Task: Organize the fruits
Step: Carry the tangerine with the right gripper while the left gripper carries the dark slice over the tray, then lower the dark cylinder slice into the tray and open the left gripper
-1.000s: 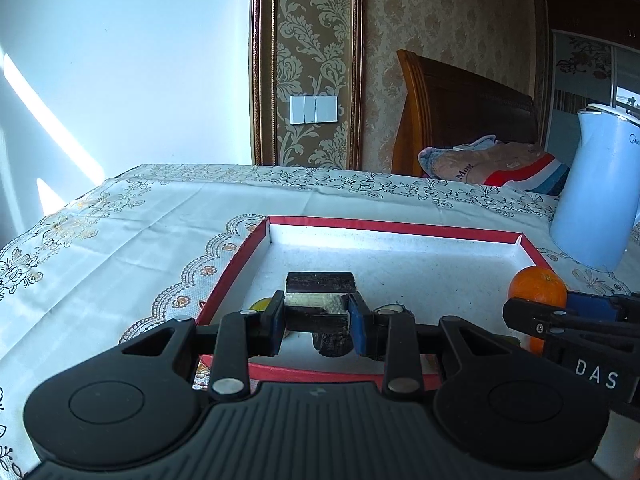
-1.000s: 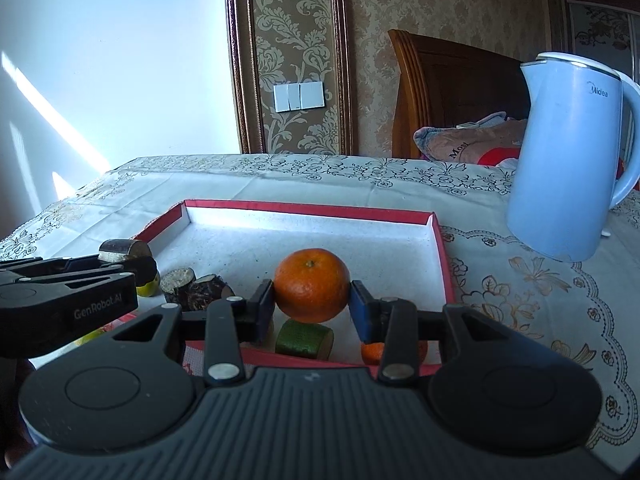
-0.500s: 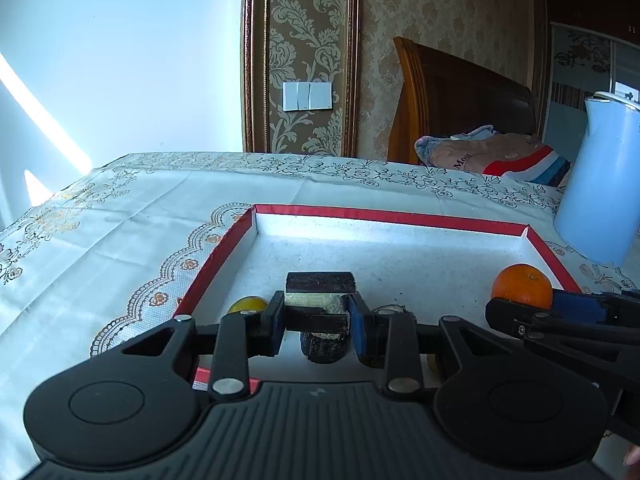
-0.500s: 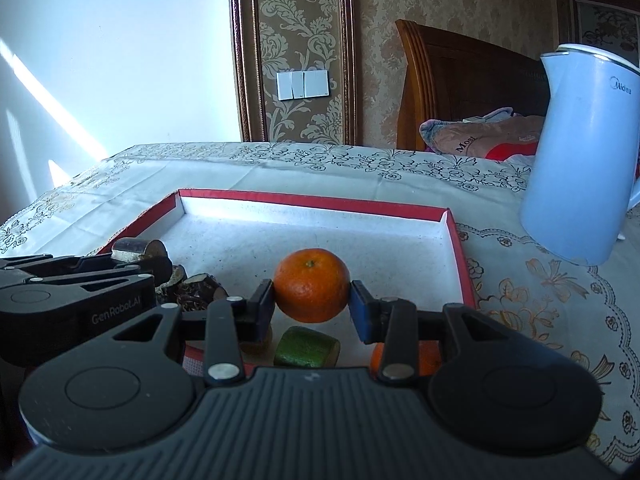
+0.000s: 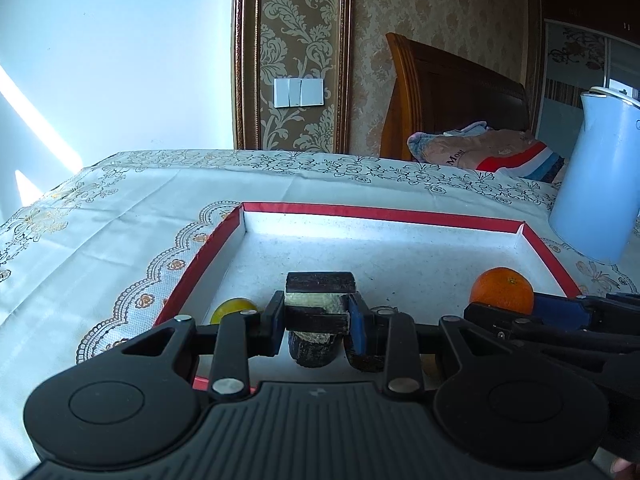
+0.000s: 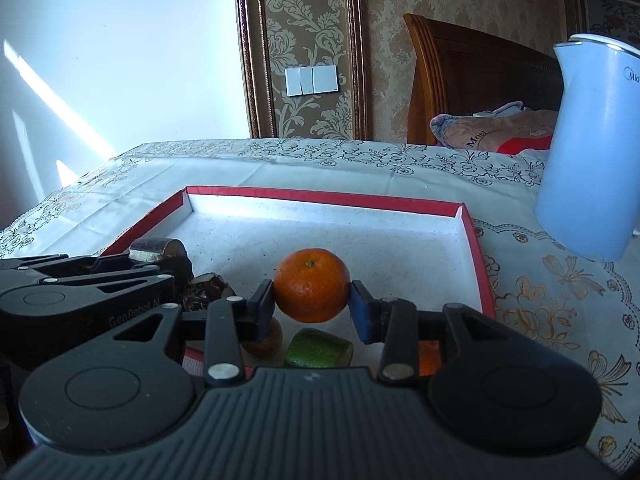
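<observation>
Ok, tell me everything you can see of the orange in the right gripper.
The orange is round, bright, with dimpled skin and a small green stem scar facing up and forward. It looks whole. The right gripper is shut on it, a blue pad pressing each side, holding it above the red-rimmed tray with nothing else touching. The left view shows it over the tray's right part.

My view: red-rimmed shallow cardboard tray (image 6: 478, 264) sits on the floral-print tablecloth (image 6: 540, 304); pale blue plastic kettle (image 6: 596, 148) stands just beyond its far-right corner. Inside, near the front edge, L to R: small yellow round fruit (image 5: 232, 307), dark rough-skinned cut chunks (image 6: 206, 286), cut green cylinder piece (image 6: 318, 348). Carved wooden headboard (image 6: 476, 80) is behind the table.
</observation>
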Available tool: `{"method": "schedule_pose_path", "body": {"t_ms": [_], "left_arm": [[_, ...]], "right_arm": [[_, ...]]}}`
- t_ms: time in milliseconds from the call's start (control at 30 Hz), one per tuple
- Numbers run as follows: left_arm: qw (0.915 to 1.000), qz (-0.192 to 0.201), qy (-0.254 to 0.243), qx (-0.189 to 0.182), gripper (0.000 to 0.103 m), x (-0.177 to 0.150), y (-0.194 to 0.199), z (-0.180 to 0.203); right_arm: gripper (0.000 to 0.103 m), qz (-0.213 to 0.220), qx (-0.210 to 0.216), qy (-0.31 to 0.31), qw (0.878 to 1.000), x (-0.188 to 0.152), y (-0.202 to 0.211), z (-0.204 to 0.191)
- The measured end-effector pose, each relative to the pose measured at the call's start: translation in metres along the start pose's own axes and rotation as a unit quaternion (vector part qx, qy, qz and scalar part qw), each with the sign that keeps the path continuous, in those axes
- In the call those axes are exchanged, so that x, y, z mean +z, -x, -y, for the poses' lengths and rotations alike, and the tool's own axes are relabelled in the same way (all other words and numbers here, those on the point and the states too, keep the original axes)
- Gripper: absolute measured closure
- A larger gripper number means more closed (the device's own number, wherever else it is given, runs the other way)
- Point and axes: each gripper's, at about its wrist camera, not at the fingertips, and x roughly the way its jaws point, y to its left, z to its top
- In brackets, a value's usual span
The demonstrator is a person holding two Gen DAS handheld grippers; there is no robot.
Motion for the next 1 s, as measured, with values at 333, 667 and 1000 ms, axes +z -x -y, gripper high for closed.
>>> {"method": "schedule_pose_path", "body": {"t_ms": [333, 667, 1000], "left_arm": [[0.9999, 0.008, -0.005, 0.003, 0.071, -0.002, -0.003, 0.001], [0.9999, 0.007, 0.004, 0.013, 0.057, -0.003, -0.006, -0.004], [0.9994, 0.013, 0.007, 0.03, 0.037, -0.005, -0.006, -0.01]], "right_arm": [[0.065, -0.013, 0.018, -0.002, 1.0, -0.005, -0.01, -0.003], [0.065, -0.008, 0.019, -0.002, 1.0, -0.006, -0.011, -0.004], [0.064, -0.003, 0.023, 0.006, 1.0, -0.006, -0.011, -0.006]]}}
